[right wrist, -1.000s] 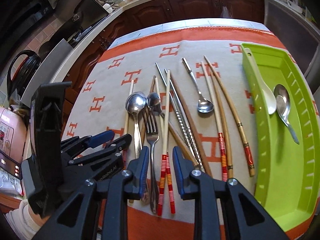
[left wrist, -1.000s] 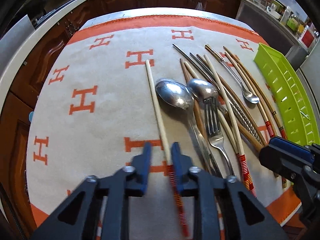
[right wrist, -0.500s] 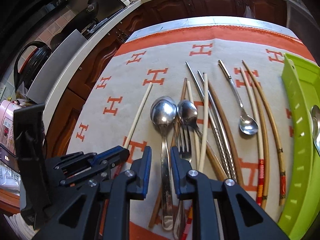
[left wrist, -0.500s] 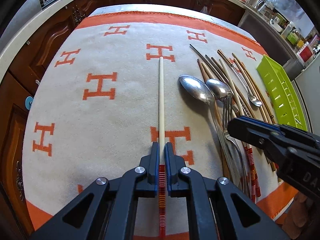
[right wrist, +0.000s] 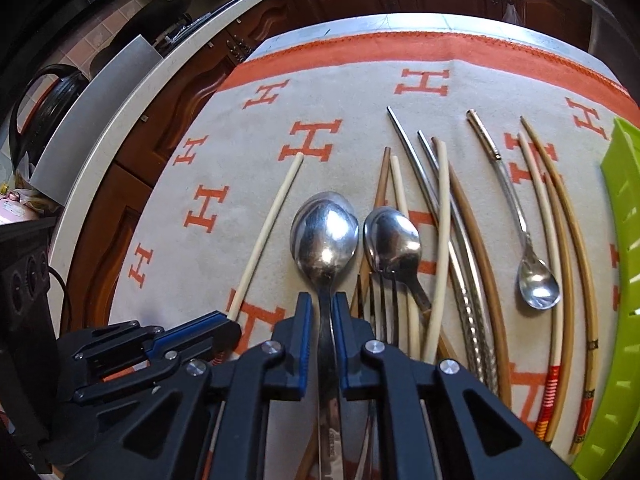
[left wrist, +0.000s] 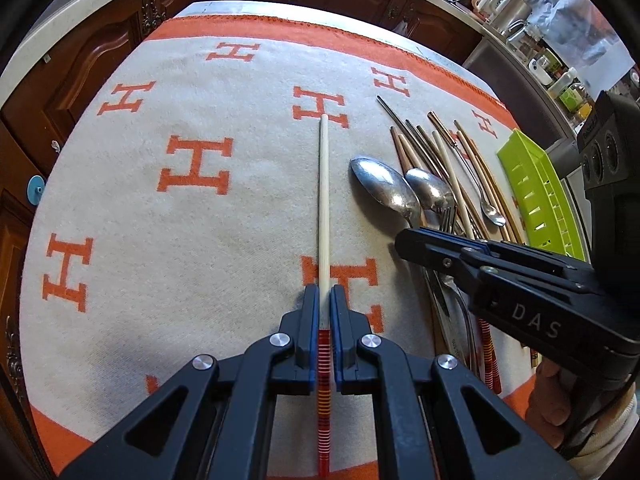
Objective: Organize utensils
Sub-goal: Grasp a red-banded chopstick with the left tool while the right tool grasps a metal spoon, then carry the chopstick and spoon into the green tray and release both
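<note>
Nearest to my left camera: left gripper is clamped on a pale chopstick, pads pinching it just above its red-striped grip end; the shaft runs straight away from me over the beige-and-orange cloth, apart from the pile. I judge it light, stiff and a little slick — a pinch this near one end may let the long tip swing, so a hold nearer the middle would be steadier

Right gripper has just been closing; its blue pads now sit against the neck of the large spoon, just below the bowl, bowl up on the cloth. Steel, heavier, smooth and narrow there — I expect it could twist in the pads; the flat handle further back looks the better hold

Beyond lie a smaller spoon resting on a fork, metal and wooden chopsticks fanned out, a long-handled teaspoon, and the green tray at the right edge

Hard to read: both held handles vanish under the gripper bodies; whether the spoon is lifted or resting I cannot tell; the tray's inside is cut off; how the piled chopsticks overlap is unclear
</note>
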Demonstrator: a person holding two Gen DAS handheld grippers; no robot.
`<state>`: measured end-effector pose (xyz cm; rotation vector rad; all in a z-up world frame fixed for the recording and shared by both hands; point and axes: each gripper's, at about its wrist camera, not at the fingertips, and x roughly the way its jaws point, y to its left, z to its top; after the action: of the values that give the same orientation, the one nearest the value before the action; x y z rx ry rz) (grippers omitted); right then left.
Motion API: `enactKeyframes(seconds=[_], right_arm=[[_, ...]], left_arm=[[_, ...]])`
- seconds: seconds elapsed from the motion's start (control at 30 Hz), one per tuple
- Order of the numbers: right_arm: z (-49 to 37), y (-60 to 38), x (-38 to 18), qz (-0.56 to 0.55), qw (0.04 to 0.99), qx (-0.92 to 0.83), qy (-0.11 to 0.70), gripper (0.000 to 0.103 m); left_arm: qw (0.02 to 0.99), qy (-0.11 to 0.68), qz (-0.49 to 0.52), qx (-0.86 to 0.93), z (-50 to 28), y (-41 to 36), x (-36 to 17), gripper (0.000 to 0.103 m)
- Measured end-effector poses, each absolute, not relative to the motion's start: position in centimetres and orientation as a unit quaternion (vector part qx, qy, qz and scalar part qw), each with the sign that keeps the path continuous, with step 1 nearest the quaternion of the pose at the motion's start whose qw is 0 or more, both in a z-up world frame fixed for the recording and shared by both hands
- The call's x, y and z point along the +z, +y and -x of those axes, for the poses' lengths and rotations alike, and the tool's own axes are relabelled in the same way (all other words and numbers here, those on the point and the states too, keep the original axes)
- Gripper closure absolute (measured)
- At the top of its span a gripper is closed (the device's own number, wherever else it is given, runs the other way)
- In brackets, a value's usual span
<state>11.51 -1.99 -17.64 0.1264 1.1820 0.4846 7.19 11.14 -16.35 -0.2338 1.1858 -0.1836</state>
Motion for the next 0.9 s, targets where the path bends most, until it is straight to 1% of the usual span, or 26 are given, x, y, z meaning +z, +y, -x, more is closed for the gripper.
enactKeyframes(seconds=[0.3,0.43,0.53,0.73,0.9], right_arm=[[-10.3,-1.2,-17.6,-0.021,0.826,0.228,0.515,0.097],[-10.2,-1.7,-17.6,-0.044,0.82,0.234,0.52,0.097],[-10.0,-2.5,-17.5,-0.067,0.816,0.241,0.522,0.097],[-8.9,-4.7,-16.7,-0.113,0.814,0.25,0.512,0.097],[-7.4,-6.7,-15.9,-0.142,0.822,0.253,0.491,0.097]], left_arm=[[0.824,0.55,0.107,-0.085,-7.1,11.0,-16.2,0.099],[0.825,0.547,0.115,-0.082,-7.2,10.9,-16.2,0.099],[0.825,0.539,0.147,-0.083,-7.1,11.6,-16.5,0.099],[0.822,0.538,0.171,-0.079,-7.0,12.2,-16.6,0.099],[0.826,0.539,0.146,-0.071,-7.0,11.4,-16.4,0.099]])
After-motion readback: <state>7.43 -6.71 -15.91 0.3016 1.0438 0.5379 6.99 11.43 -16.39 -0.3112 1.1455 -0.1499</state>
